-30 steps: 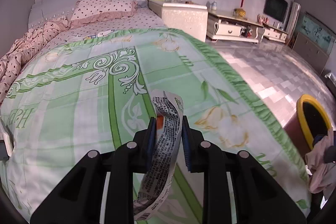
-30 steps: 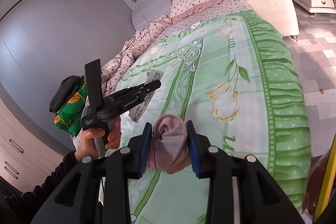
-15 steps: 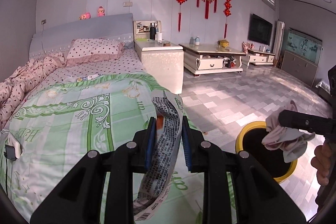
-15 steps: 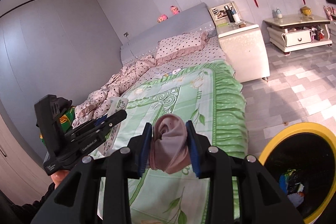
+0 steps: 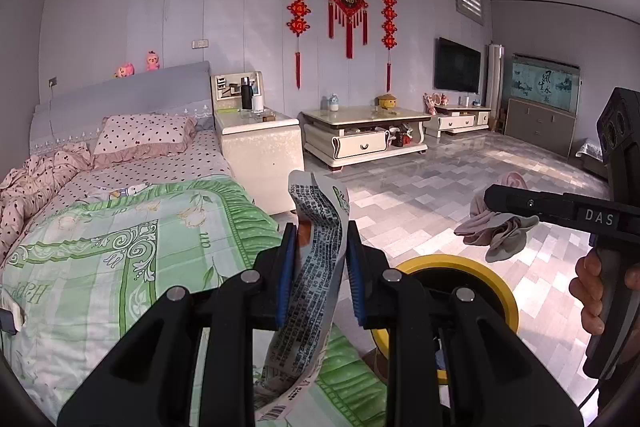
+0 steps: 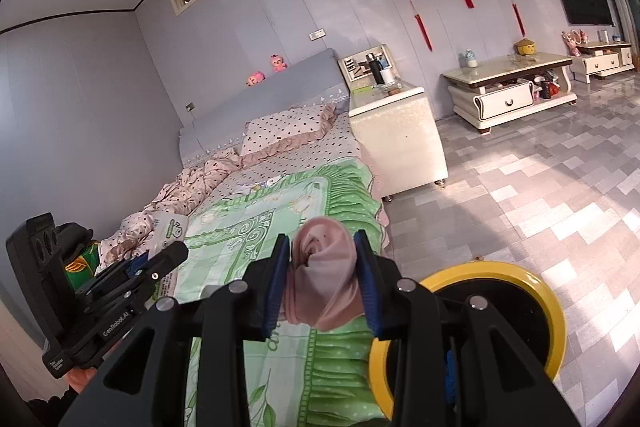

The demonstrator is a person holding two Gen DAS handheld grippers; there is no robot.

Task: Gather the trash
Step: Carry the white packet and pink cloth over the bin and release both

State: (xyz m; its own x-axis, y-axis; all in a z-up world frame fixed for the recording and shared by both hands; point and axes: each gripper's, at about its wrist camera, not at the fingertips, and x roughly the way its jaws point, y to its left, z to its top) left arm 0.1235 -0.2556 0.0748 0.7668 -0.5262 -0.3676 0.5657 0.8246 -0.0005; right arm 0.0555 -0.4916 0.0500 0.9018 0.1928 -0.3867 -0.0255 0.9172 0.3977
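My left gripper is shut on a crumpled printed wrapper that hangs down between its fingers, held above the bed's edge. My right gripper is shut on a bunched pink-grey cloth; it also shows in the left wrist view, held above the floor right of the bin. A bin with a yellow rim stands on the floor beside the bed, just beyond both grippers; it also shows in the right wrist view. The left gripper shows in the right wrist view at lower left.
The bed with a green quilt fills the left. A white bedside cabinet stands by the headboard. Low white TV cabinets line the far wall. Tiled floor spreads to the right.
Both grippers have swung away from the bed toward the floor, each still holding its item. The yellow-rimmed bin has come closer and now sits just under the fingers.
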